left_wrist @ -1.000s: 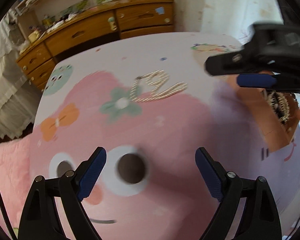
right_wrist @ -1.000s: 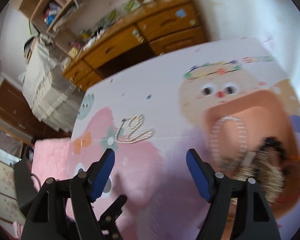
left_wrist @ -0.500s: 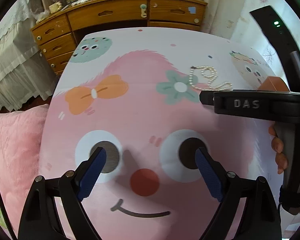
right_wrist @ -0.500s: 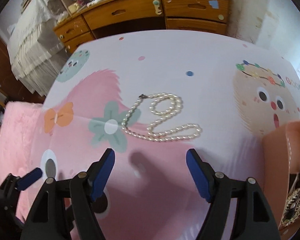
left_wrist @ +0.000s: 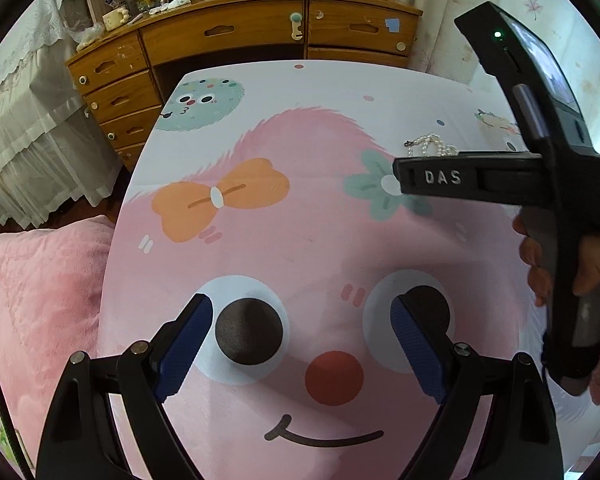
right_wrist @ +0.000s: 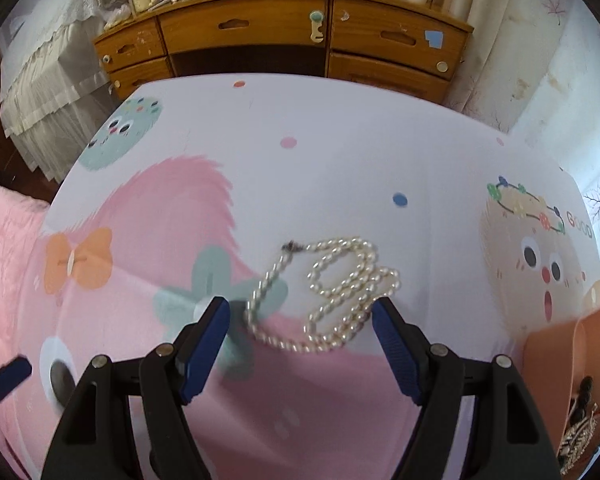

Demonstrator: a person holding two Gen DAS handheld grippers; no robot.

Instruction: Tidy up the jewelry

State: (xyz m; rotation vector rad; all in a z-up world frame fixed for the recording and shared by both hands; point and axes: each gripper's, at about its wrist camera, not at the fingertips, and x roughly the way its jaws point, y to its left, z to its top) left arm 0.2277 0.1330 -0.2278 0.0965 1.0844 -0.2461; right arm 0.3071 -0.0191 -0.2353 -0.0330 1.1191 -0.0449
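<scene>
Right gripper (right_wrist: 300, 320), jaws wide and holding nothing, is hanging over the pearl necklace (right_wrist: 332, 284).
We are seeing the necklace lying loose on the cartoon-print tablecloth (right_wrist: 340, 168); our left gripper (left_wrist: 300, 336) is gaping empty, an orange tray (right_wrist: 556, 356) sitting rightward, a wooden dresser (right_wrist: 284, 36) behind.

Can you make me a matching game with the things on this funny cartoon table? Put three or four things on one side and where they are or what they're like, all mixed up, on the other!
Things:
1. pearl necklace
2. orange box
3. right gripper
4. left gripper

Descriptions:
A. open over the cartoon face's two big eyes
B. at the table's right edge, jewelry inside
C. lying loose and looped by the green flower
D. open, fingers on either side of the pearls

Pairs: 1-C, 2-B, 3-D, 4-A
</scene>
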